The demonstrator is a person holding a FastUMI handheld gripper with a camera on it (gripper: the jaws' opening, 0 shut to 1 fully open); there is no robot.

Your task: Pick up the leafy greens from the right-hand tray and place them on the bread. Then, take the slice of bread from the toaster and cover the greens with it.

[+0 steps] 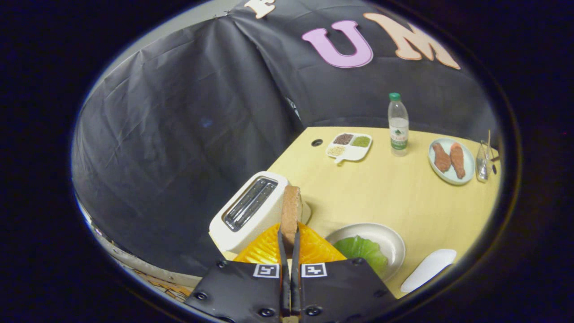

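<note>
Brown and upright, the slice of bread [291,214] stands edge-on between the two fingers of the hand-held gripper [289,237], which are clenched on its lower part from both sides. The slice is lifted clear, just beside the white toaster [249,211], whose slots gape dark and bare at the top. Under the fingers lies an orange ribbed tray [269,251]. Just to the right of the fingers sits a pale round plate [394,242] with the leafy greens [361,251] lying in it; whether bread lies under them cannot be told. Near that plate, at the rim of the yellow surface [385,193], rests a white oblong tray [428,269].

Well beyond the fingers, a divided white dish [350,146] holds small heaps of brown, green and pale grains. Beside it stands a clear bottle [398,125] with a green cap. Further right a light blue plate [466,157] carries two reddish-brown pieces of food [450,159], and a glass jar [482,161] stands just beside it.
</note>
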